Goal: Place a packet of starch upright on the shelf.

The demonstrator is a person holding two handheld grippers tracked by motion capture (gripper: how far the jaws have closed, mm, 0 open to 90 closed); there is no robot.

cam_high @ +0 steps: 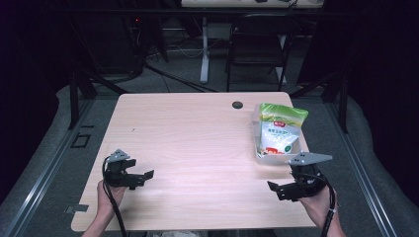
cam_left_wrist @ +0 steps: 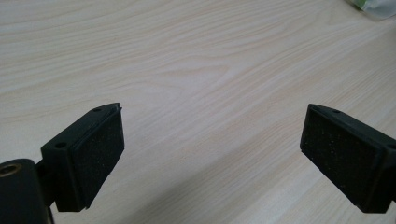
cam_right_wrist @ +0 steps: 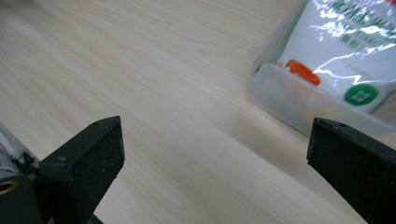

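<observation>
A white and green food bag (cam_high: 279, 129) lies in a clear plastic tray (cam_high: 263, 157) at the right side of the wooden table (cam_high: 197, 148). My right gripper (cam_high: 285, 187) is held low near the front right of the table, just in front of the tray, open and empty. In the right gripper view the tray's near wall (cam_right_wrist: 299, 100) and the bag (cam_right_wrist: 345, 46) sit ahead at the upper right. My left gripper (cam_high: 143, 177) hovers at the front left, open, with bare wood between its pads (cam_left_wrist: 95, 156). A corner of the bag (cam_left_wrist: 373, 5) peeks in at the far top right.
A small black round cap (cam_high: 237, 104) sits in the table's far edge area. Beyond the table stand a dark folding chair (cam_high: 257, 44) and a white desk leg (cam_high: 204, 49). The person's hands (cam_high: 106, 197) come in at the bottom.
</observation>
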